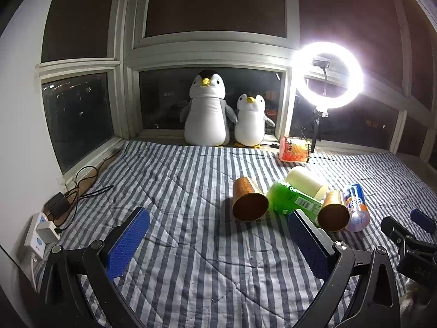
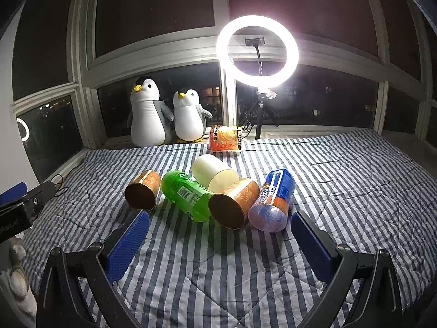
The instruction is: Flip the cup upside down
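Both tools, the left tool (image 1: 218,242) and the right tool (image 2: 220,242), are held spread wide with nothing between the blue pads; each hovers over the striped bed (image 2: 341,169). Two copper cups (image 2: 233,207) (image 2: 143,190) are seen lying on their sides among a green bottle (image 2: 185,195), a white cylinder (image 2: 213,173) and a blue can (image 2: 273,205); the nearer cup touches bottle and can.

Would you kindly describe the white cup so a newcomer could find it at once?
Start at the ring light and come forward over the striped quilt to the toppled cluster. The white cup lies on its side at the back, the only plain, unprinted one.
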